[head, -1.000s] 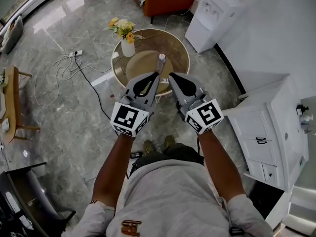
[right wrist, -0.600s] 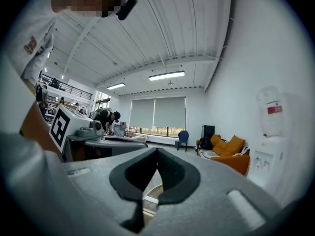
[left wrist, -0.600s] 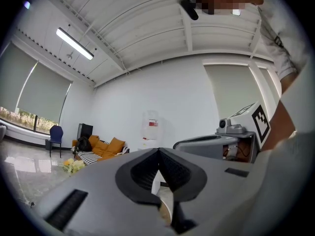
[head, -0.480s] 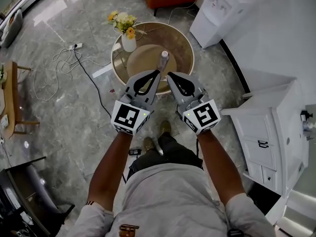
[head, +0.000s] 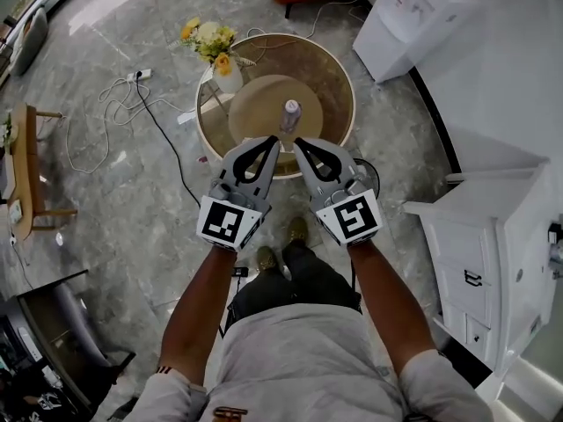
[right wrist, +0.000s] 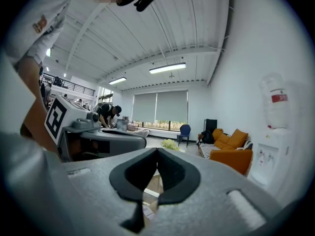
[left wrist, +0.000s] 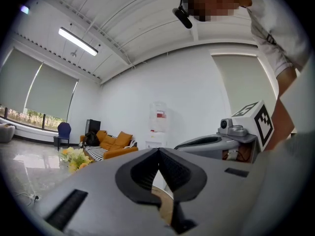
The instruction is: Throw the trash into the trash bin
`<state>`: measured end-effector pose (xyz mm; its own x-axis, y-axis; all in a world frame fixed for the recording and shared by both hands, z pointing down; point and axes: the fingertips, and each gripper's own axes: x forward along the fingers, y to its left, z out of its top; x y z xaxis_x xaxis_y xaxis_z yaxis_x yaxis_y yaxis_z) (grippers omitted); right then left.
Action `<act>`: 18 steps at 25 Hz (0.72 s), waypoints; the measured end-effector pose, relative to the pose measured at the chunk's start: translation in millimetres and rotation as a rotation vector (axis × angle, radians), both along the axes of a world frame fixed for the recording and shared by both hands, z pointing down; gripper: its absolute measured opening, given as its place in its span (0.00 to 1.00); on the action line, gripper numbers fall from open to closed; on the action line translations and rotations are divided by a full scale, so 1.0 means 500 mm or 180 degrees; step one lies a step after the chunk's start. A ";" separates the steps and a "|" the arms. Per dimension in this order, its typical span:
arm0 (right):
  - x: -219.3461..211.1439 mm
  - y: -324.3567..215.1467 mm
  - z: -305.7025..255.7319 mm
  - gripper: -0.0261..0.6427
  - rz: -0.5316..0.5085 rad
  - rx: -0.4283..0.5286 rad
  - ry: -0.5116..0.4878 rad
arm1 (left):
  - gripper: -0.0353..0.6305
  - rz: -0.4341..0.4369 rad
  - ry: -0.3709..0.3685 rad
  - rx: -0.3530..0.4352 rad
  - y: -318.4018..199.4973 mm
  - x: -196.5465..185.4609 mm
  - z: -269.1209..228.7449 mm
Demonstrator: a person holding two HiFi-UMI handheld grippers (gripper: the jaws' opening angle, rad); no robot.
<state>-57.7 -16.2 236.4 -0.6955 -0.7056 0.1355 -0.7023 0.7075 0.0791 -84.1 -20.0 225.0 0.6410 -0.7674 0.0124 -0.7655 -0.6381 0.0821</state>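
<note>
- Table (head: pixel 332 70), round and brown, is filling the upper middle of the head view and is carrying the only likely piece of trash, so by my reading the task is sitting at its very start.
- Trash bin is not showing clearly in any view. A dark round shape is peeking out just beyond the right gripper, but I cannot tell what it is, so finding the bin and carrying the trash there are both remaining.
- Left gripper (head: pixel 271 141) is hovering over the table's near edge with its jaws together and nothing between them.
- Right gripper (head: pixel 299 141) is hovering just beside it, its jaws likewise pressed together and empty, so they are needing to part before any grasp.
- Bottle (head: pixel 290 115) is standing upright near the table's middle, just beyond both sets of fingertips and touched by neither; picking it up is not yet done.
</note>
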 end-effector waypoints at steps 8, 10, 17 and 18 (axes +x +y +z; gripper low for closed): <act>0.018 -0.070 0.087 0.08 -0.0096 -0.0122 0.0032 | 0.05 -0.0182 -0.0118 -0.0113 -0.071 0.006 0.087; 0.021 -0.086 0.107 0.09 -0.0075 -0.0179 0.0014 | 0.05 -0.0175 -0.0145 -0.0138 -0.083 0.006 0.111; 0.025 -0.140 0.184 0.19 -0.0001 -0.0299 0.0060 | 0.05 -0.0079 -0.0217 -0.0305 -0.123 0.006 0.196; 0.025 -0.147 0.198 0.22 0.0007 -0.0308 0.0045 | 0.05 -0.0068 -0.0220 -0.0311 -0.129 0.004 0.206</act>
<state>-45.4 -89.9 335.2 -0.6916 -0.6901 0.2130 -0.7031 0.7108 0.0203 -82.0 -84.4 328.0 0.6195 -0.7739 0.1315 -0.7849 -0.6131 0.0895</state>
